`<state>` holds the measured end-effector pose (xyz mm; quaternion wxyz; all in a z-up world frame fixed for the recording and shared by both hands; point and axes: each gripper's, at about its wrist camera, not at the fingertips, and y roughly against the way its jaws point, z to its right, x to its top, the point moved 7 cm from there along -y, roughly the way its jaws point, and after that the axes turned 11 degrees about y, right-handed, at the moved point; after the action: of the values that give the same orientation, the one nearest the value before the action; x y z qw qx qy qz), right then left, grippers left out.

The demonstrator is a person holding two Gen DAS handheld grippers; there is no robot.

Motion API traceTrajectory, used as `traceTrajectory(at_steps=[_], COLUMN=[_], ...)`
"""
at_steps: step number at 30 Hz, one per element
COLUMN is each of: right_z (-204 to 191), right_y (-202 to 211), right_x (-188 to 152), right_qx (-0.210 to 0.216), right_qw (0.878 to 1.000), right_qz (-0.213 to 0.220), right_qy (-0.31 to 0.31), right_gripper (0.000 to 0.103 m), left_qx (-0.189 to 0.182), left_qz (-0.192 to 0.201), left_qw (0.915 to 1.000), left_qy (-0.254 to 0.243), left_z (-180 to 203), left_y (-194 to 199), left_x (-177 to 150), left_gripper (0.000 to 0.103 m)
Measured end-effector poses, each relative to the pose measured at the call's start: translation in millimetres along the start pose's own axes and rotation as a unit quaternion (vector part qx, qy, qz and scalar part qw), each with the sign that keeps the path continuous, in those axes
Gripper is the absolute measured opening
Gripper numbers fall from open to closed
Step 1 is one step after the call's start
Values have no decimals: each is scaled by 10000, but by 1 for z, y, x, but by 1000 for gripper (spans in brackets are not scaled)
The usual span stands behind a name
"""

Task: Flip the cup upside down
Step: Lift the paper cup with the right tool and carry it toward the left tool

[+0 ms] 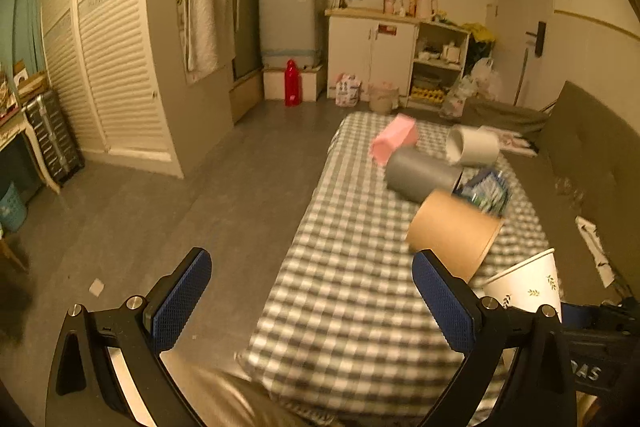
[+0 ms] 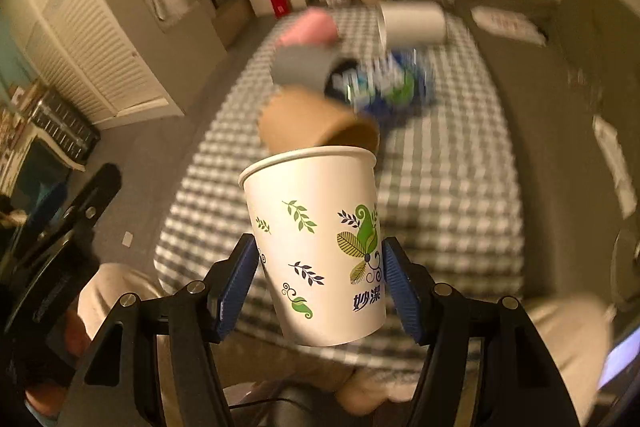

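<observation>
I am gripping the white leaf-print paper cup (image 2: 320, 247) in my right gripper (image 2: 320, 283), blue pads pressing its lower sides, rim up and tilting slightly, above the checked tablecloth (image 2: 448, 195). At its 12 o'clock a brown paper cup (image 2: 308, 123) is lying sideways. My left gripper (image 1: 312, 303) is hanging wide apart, holding nothing.
</observation>
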<state>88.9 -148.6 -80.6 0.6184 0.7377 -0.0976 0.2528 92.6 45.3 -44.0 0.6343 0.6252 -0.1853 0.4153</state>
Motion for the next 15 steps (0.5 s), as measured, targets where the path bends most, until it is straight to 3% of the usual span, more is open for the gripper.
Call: traceTrajectory(at_steps=[4,15], right_z=[2,-1], right_y=[-31,-46], right_x=[-21,-25], right_qx=[-297,-359], right_qw=[9993,9991], right_qz=[-221,-220], right_qy=[-39,11], right_gripper=[63,64], left_qx=[102,108], left_qz=[-97,-229], left_qw=[9999,9996], left_qy=[-47,135], left_z=[-6,-13], left_y=[-9,-20], left_x=[-20,-29], left_gripper=[103,103])
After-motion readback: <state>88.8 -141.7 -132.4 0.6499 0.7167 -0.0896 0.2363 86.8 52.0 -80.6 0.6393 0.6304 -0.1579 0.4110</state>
